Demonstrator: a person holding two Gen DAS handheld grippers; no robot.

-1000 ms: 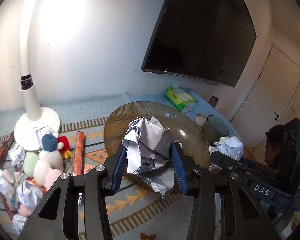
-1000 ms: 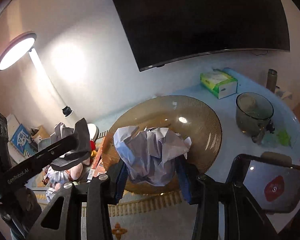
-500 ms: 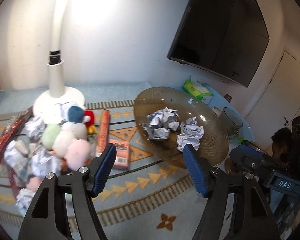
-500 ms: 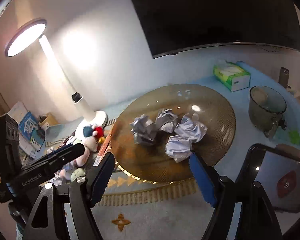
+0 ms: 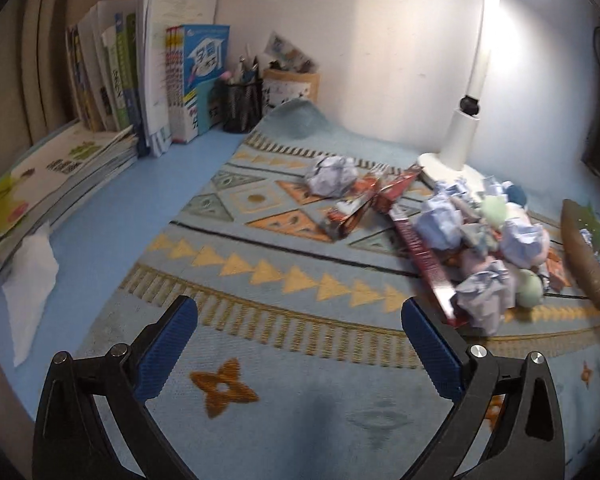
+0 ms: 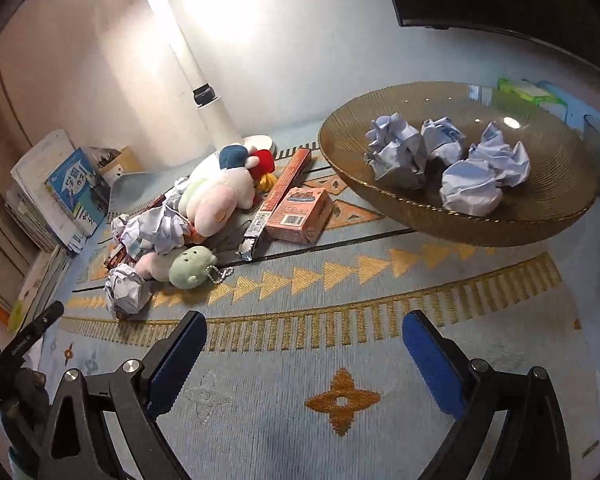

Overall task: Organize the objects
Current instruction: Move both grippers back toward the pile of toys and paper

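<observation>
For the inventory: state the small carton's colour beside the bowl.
Orange-pink small carton with a dark printed panel; clearest in the right wrist view.

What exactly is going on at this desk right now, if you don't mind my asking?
A person with a gripper in each hand is tidying crumpled paper balls into the amber glass bowl. Several paper balls already lie in it. Both the left gripper and the right gripper have just been opening and are empty, above the patterned mat. More crumpled paper sits in the pile with plush toys and an orange box by the lamp.
</observation>
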